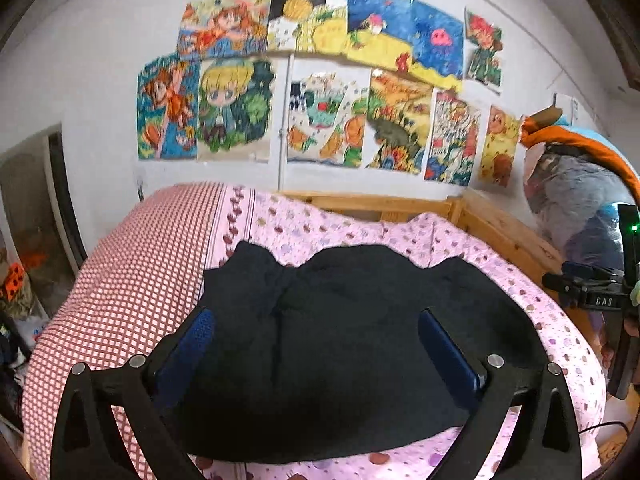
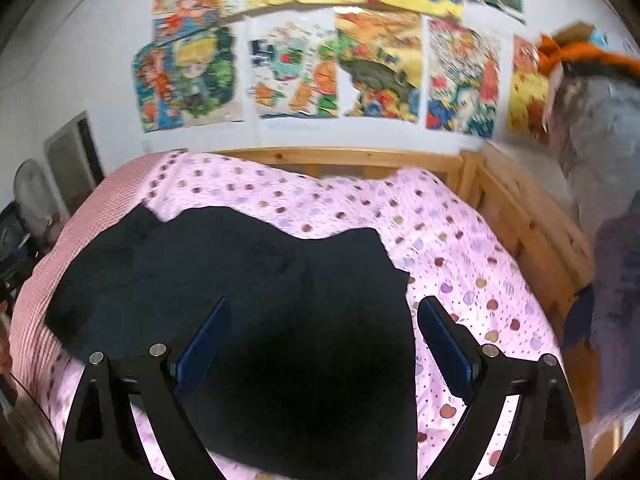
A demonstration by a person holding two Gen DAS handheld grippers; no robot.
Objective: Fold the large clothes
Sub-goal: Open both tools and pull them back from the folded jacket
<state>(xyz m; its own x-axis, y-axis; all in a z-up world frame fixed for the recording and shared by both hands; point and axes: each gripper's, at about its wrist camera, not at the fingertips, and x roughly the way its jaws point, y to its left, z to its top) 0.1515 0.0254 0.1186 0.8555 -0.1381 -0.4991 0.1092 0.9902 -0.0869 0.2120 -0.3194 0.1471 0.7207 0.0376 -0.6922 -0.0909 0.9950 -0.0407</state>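
Left wrist view: left gripper sits low centre of frame, black arms with blue pads spread wide, nothing between them, pointing down at a slant above the cloth. Black soft fabric garment lies spread flat mid-frame on the pink dotted bedsheet, wavy far edge toward the wall, near edge at bottom of frame. No pad touches it as far as visible. Red-and-white checked cover fills the left side of the bed. Right edge of frame: other black handheld device, partly cut off.

Right wrist view: right gripper lower centre, jaws also wide apart and empty, tilted down over the garment's right part. Left blue pad over black cloth, right pad over pink sheet at the garment's right edge. Garment runs from centre to left of frame. Blurred frame.

Room: light wooden bed frame along far and right sides. White wall with rows of colourful children's drawings across upper frame. Grey bundle with orange cloth at right. Clutter at far left, unclear.
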